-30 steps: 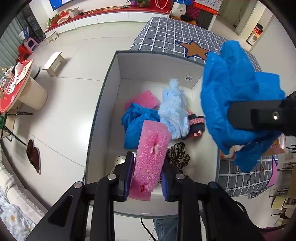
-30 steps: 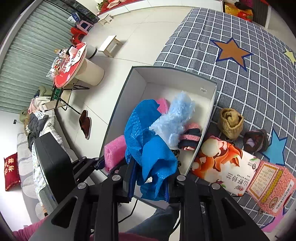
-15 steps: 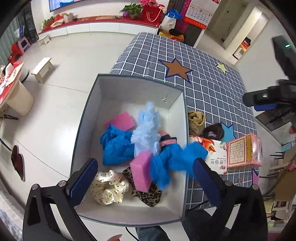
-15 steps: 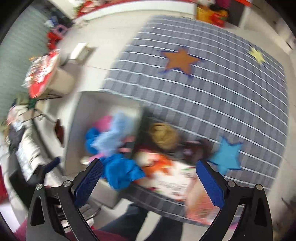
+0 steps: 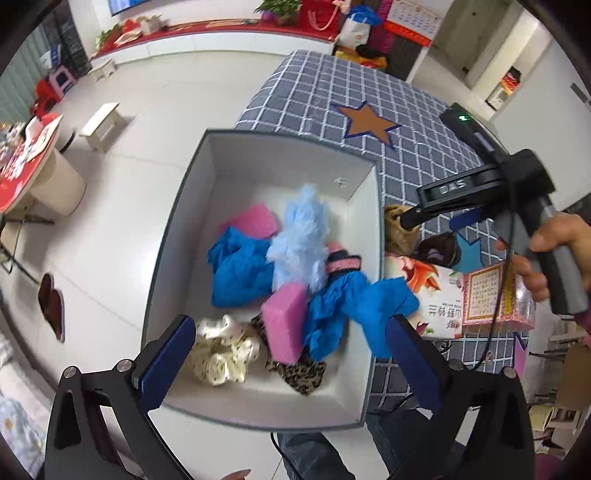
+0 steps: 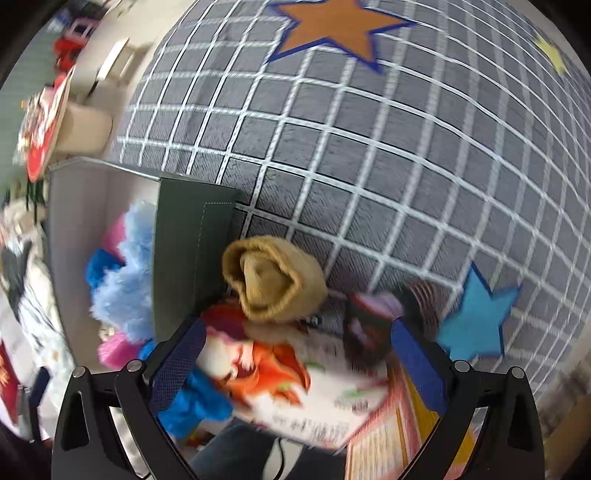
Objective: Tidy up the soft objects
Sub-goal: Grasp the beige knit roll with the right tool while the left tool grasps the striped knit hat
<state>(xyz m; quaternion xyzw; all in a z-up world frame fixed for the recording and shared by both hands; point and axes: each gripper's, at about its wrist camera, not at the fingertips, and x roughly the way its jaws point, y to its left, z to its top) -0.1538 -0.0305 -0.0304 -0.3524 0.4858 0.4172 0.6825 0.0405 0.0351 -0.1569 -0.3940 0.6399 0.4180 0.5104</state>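
Both tongs are gaping empty: left tongs (image 5: pixel 288 354) hovering over the box (image 5: pixel 184 206) holding the soft pile, right tongs (image 6: pixel 295 354) framing the tan sock (image 6: pixel 275 282) lying beside it on the desk (image 6: pixel 369 147), likely next.

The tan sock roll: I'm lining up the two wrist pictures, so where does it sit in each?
Left wrist: tan sock roll right of centre, just outside the box's right wall, partly behind the right tongs.
Right wrist: sock roll at centre, beside the box's dark outer wall.
Shared landmark: the orange star on the checked cloth, beyond the roll.
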